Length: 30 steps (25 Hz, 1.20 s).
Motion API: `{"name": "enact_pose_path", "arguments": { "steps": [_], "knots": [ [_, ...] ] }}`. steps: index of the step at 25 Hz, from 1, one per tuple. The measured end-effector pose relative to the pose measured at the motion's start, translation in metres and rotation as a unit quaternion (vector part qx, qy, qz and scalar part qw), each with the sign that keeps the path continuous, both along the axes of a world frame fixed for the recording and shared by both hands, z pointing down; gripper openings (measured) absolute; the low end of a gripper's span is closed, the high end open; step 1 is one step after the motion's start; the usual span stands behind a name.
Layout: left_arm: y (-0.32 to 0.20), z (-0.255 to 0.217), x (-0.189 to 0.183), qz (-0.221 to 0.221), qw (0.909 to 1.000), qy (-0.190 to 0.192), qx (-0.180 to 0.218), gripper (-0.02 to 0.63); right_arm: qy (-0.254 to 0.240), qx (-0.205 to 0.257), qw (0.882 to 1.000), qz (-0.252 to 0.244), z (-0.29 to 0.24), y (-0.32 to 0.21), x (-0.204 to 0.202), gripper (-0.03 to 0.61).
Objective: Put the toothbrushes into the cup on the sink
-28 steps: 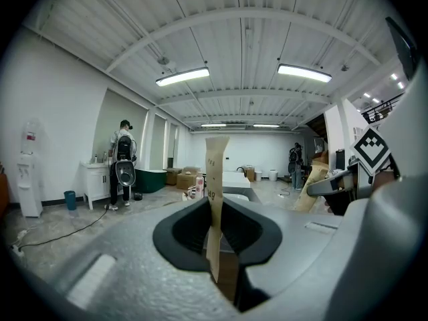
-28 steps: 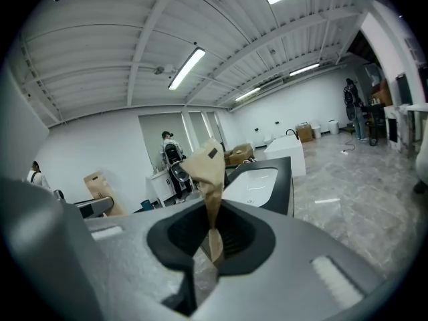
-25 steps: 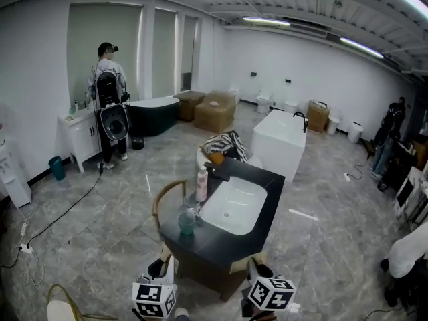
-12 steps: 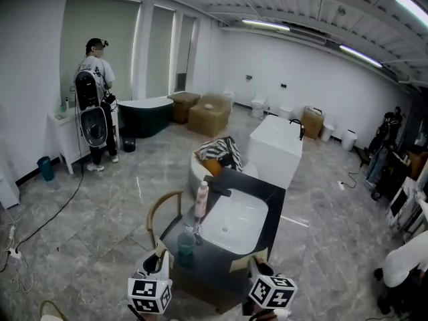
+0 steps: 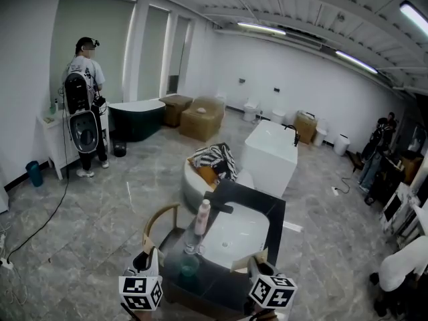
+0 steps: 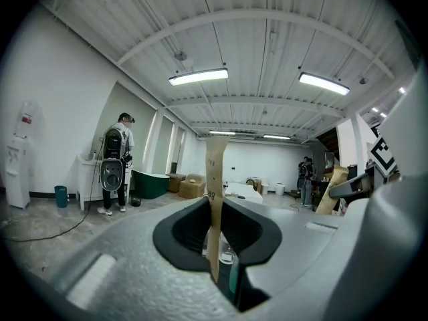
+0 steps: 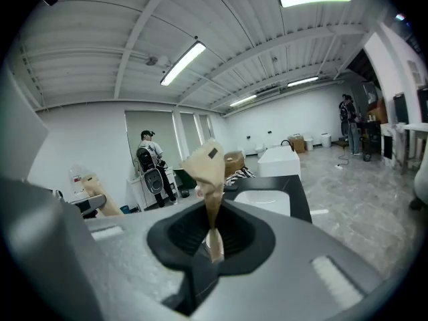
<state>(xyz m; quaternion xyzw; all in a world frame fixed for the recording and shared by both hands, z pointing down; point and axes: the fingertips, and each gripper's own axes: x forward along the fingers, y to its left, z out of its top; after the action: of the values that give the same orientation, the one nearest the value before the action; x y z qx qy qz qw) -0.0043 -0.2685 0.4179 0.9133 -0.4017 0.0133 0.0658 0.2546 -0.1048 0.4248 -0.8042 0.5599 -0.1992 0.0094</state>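
a wrapped toothbrush point(image 6: 215, 172) is clamped in the jaws of the left gripper point(image 6: 215, 246), a second toothbrush point(image 7: 207, 169) in the right gripper point(image 7: 212, 236). the cup point(image 5: 189, 267) is found beside the sink point(image 5: 237, 229).

A person point(image 5: 85, 64) stands near a dark bathtub point(image 5: 137, 120), with what looks like wrapped furniture point(image 5: 206, 118) beyond.

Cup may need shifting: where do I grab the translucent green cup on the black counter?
Probably take the translucent green cup by its side wall just below the rim, coming from the near, left edge of the black counter. It stands upright, and the clear glass and pink bottle crowd its far side.
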Motion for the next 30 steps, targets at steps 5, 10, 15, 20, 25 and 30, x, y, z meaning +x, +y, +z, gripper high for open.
{"name": "enact_pose_path", "arguments": {
  "steps": [5, 10, 15, 20, 25, 30],
  "knots": [
    [-0.031, 0.003, 0.012, 0.012, 0.9999, 0.000, -0.003, 0.044, 0.002, -0.004, 1.000, 0.015, 0.000, -0.026, 0.012, 0.030],
    [-0.061, 0.016, 0.014, 0.015, 0.9998, -0.003, -0.010, 0.044, -0.001, -0.009, 1.000, 0.026, 0.011, -0.048, 0.014, 0.030],
    [-0.068, 0.024, 0.024, 0.023, 0.9996, -0.009, -0.014, 0.044, -0.015, -0.027, 0.999, 0.035, 0.031, -0.051, 0.025, 0.031],
    [-0.073, 0.026, 0.037, 0.023, 0.9994, -0.021, -0.014, 0.044, -0.029, -0.031, 0.999, 0.021, 0.043, -0.070, 0.036, 0.029],
    [-0.071, 0.020, 0.043, 0.019, 0.9992, -0.031, -0.019, 0.044, -0.035, -0.024, 0.999, 0.005, 0.036, -0.088, 0.046, 0.030],
    [-0.073, 0.019, 0.050, 0.012, 0.9993, -0.030, -0.016, 0.044, -0.046, -0.023, 0.999, -0.003, 0.045, -0.095, 0.053, 0.030]
  ]
}}
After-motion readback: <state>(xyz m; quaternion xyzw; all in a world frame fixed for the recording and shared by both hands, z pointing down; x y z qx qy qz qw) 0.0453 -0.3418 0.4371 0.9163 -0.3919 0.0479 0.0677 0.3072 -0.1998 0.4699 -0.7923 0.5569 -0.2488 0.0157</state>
